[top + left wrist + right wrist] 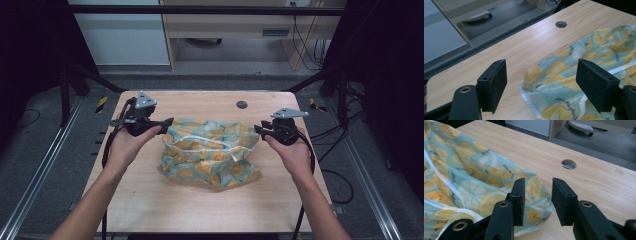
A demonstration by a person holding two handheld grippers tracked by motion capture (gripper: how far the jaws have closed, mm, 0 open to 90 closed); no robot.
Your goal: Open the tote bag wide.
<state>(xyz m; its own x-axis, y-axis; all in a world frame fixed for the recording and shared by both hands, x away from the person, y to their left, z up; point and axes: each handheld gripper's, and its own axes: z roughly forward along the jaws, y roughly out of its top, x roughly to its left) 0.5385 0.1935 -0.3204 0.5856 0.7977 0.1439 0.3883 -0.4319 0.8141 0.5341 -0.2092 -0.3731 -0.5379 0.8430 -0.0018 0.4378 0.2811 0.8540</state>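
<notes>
Lemon-print cloth (210, 154) crumpled mid-desk (150, 200); your left gripper (544, 82) jaws wide, right gripper (537, 200) jaws narrowly parted, both empty, flanking cloth edges, probably for spreading.

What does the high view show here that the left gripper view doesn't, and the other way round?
High view alone: both of the person's hands, the right claw at the crumpled lemon-print blue cloth, and the whole light wooden table. Left gripper view alone: the left claw close up, its black jaws standing wide apart around the cloth's corner, nothing pinched between them. Both share the cloth, the tabletop and its round cable hole.
</notes>
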